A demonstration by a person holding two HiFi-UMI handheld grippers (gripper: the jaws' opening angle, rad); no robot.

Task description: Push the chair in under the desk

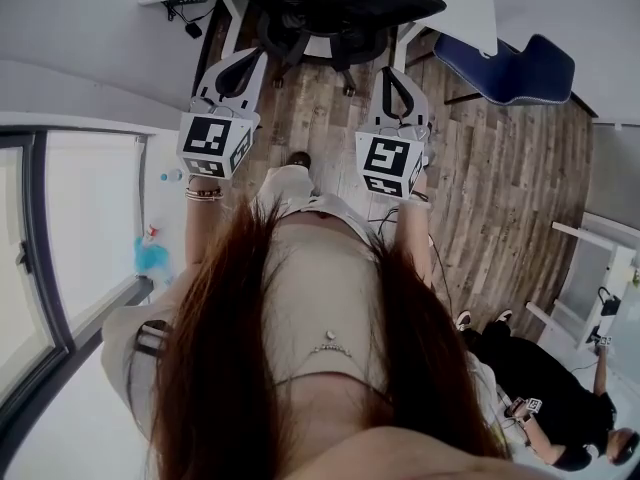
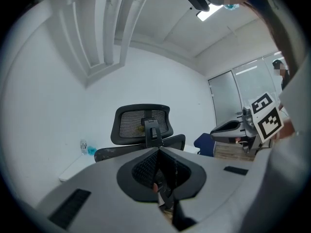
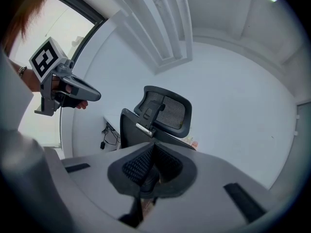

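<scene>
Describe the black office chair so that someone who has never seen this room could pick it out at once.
Find the white desk along the far edge of the wooden floor. The black office chair stands at the desk's front, on a wheeled base. Unlike the blue chair to its right in the head view, it is black, with a mesh headrest.

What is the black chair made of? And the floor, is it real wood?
The chair has a headrest that looks like black mesh stretched in a dull plastic frame: a fine see-through weave shows. The floor looks like wood planks, brown with grain and seams between boards. It could also be printed laminate; the pictures cannot settle that.
</scene>
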